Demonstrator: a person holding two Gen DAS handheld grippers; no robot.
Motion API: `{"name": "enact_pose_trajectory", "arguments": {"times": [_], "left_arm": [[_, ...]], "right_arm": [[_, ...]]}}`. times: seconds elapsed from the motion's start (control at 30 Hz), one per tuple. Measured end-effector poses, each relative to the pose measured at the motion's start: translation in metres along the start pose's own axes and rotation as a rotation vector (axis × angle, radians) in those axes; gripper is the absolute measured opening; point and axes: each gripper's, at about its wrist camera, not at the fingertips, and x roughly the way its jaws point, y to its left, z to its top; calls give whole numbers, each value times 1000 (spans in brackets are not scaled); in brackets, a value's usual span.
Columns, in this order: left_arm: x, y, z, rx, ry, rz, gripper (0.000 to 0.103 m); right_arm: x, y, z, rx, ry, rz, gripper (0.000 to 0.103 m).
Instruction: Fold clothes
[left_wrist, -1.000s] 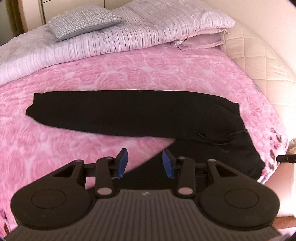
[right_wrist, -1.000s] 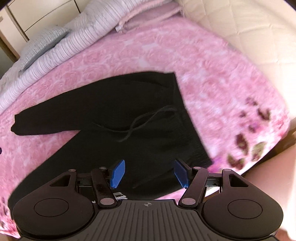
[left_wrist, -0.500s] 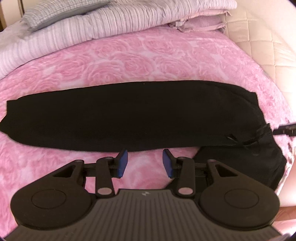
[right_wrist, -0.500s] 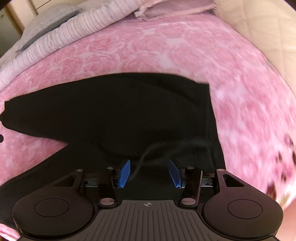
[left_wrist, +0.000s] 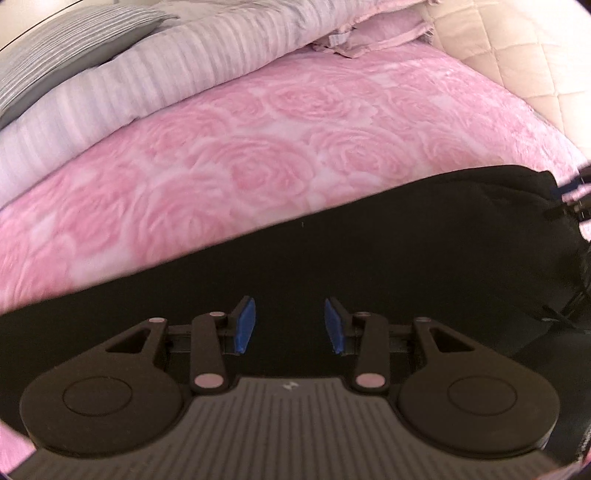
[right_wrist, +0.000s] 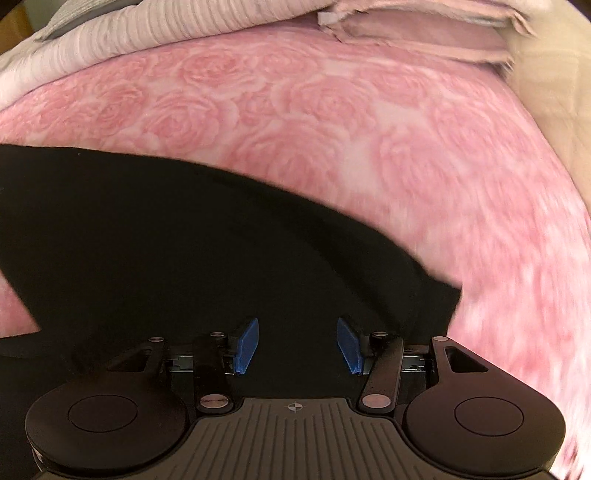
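Both grippers have descended toward the black trousers, which now fill the lower half of each wrist view. Trousers lie flat on the pink rose-patterned bedspread. Left gripper hovers over the dark cloth, fingers parted, nothing between them. Right gripper hovers near the garment's right edge; its fingers have just been closing yet remain apart and empty. Beyond the trousers, a striped duvet lies folded.
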Motion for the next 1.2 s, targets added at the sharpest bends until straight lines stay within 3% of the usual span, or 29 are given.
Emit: {"name": "enact_pose_trajectory", "arguments": {"times": [0.2,0.3,0.4,0.6,0.7,0.77,0.83,0.87,0.9,1.03,1.2], "left_arm": [[38,2,33,182,-13,-18,37],[58,7,42,287,27,-18,37],[73,14,43,398,83,-15,37],[88,25,37,505,129,-46,41],[92,29,39,489,125,-67,38],[92,29,40,471,118,-83,16],[89,26,38,465,99,-67,7],[86,23,37,468,90,-53,5],[82,20,35,468,77,-35,4],[49,12,32,391,6,18,3],[-34,-17,11,306,-97,70,3]], "right_arm": [[27,-14,43,-125,-31,28,52],[37,-20,58,-172,-20,51,52],[45,-30,66,-232,17,83,52],[57,-43,61,-271,79,98,52],[61,-45,57,-271,72,62,52],[62,-45,56,-266,65,47,51],[61,-45,54,-258,48,30,32],[58,-45,54,-253,39,25,13],[55,-45,53,-251,28,18,10],[27,-34,42,-303,-60,-50,4],[-31,-20,12,-317,-184,-138,3]]}}
